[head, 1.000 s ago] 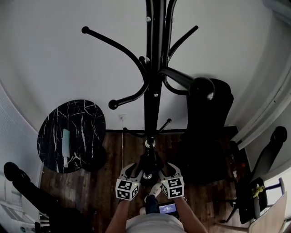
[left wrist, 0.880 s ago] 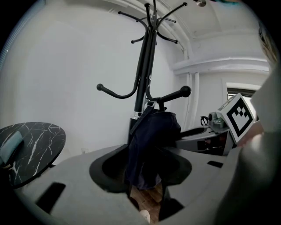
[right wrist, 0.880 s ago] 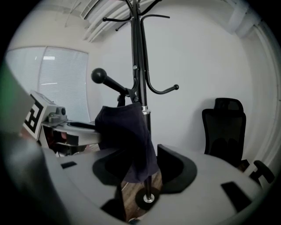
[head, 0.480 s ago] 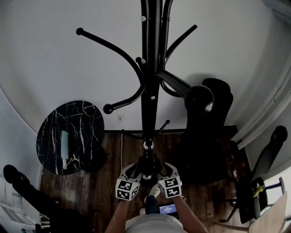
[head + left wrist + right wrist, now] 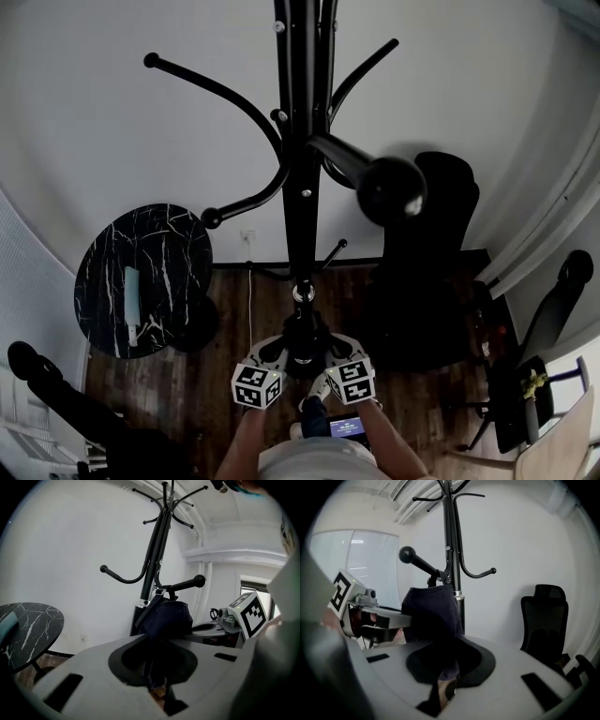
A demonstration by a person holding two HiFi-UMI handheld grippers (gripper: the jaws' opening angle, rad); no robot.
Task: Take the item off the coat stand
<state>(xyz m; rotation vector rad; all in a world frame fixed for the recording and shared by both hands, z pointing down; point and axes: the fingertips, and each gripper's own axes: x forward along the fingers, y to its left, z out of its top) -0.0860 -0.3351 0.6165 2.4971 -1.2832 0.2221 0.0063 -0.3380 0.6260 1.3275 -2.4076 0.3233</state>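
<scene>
A black coat stand point(image 5: 302, 141) rises in front of me, with curved hooks ending in knobs. Low on it hangs a dark blue cloth item point(image 5: 303, 339), which shows up close in the left gripper view point(image 5: 166, 616) and the right gripper view point(image 5: 431, 611). My left gripper point(image 5: 279, 352) comes at it from the left and my right gripper point(image 5: 328, 349) from the right. Both pairs of jaws are closing, and a fold of the cloth runs down between each pair, pinched there in the left gripper point(image 5: 157, 686) and the right gripper point(image 5: 443, 686).
A round black marble table point(image 5: 178, 234) carrying a pale flat object point(image 5: 134, 291) stands at the left. A black office chair point(image 5: 436, 244) is right of the stand against the white wall. Another chair point(image 5: 553, 314) sits at the far right. The floor is dark wood.
Both grippers' jaws have drawn in onto the dark cloth. The head view has shifted, so the stand now sits a little further left and lower in it.
</scene>
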